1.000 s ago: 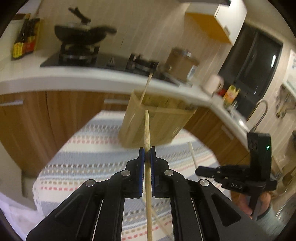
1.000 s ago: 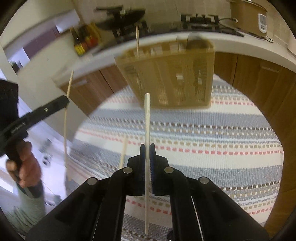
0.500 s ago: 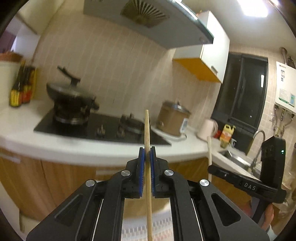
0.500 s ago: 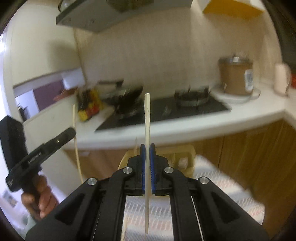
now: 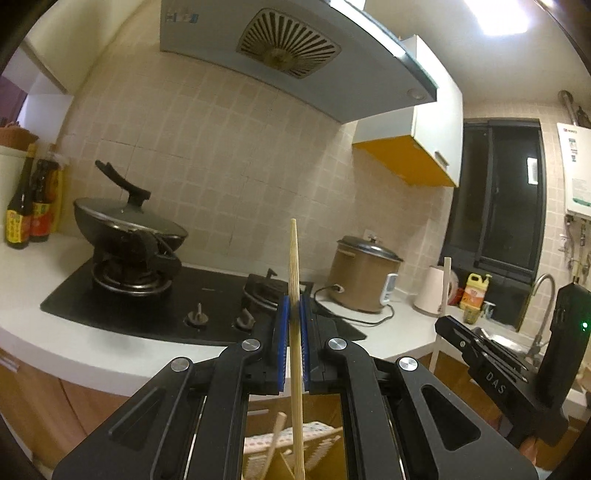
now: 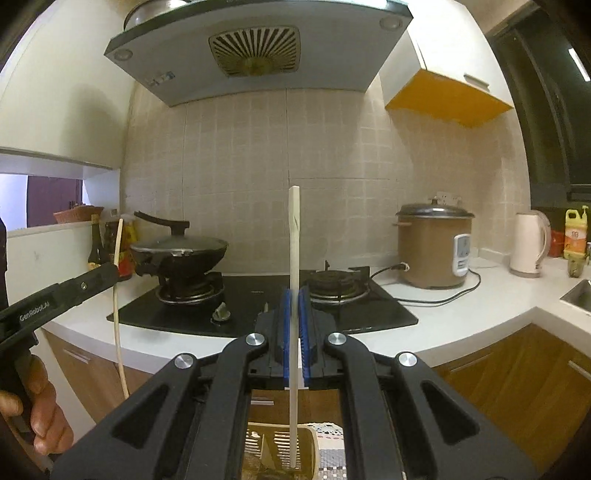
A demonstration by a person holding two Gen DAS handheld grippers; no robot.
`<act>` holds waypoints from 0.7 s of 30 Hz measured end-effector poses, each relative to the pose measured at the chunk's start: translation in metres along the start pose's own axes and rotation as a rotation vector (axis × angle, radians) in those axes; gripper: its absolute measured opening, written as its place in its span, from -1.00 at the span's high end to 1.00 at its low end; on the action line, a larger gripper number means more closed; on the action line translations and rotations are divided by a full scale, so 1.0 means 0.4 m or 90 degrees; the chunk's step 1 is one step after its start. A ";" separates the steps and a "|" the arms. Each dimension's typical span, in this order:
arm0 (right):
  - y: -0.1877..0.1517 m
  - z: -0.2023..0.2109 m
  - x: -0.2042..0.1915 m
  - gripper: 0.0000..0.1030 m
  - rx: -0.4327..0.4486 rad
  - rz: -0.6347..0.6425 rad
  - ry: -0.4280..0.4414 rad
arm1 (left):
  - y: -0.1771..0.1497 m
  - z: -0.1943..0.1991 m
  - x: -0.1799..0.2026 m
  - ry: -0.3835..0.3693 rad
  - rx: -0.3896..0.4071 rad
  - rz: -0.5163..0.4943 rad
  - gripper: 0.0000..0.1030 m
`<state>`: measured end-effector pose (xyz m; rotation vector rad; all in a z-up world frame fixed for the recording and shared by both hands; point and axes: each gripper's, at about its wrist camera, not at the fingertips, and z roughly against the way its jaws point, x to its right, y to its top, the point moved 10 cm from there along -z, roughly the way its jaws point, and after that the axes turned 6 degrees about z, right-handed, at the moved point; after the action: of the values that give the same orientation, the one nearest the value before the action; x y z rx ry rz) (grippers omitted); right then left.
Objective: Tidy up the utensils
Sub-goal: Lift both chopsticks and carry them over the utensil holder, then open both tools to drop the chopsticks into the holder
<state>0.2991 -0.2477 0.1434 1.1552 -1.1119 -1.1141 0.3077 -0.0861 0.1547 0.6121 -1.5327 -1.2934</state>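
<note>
Both claws pinch upright chopsticks: left claw [image 5: 294, 325] tan bamboo chopstick [image 5: 294, 258], right claw [image 6: 294, 321] pale wooden chopstick [image 6: 294, 240]. I risk missing slotted bamboo holder [image 6: 280, 443]; tips barely visible.

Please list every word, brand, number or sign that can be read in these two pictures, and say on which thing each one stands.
"DAS": on the right gripper, seen in the left wrist view.
"GenRobot.AI": on the left gripper, seen in the right wrist view.
Too small or blurred to read: labels on the sauce bottles, range hood sticker, water heater, yellow bottle, rice cooker panel.
</note>
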 end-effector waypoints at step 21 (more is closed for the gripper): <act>-0.142 -0.013 -0.024 0.93 -0.028 0.011 0.025 | -0.123 -0.010 -0.051 0.042 -0.022 -0.031 0.91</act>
<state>0.2993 -0.2416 0.0857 1.1273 -1.0599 -1.0929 0.3087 -0.0851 0.1014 0.6673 -1.4479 -1.3211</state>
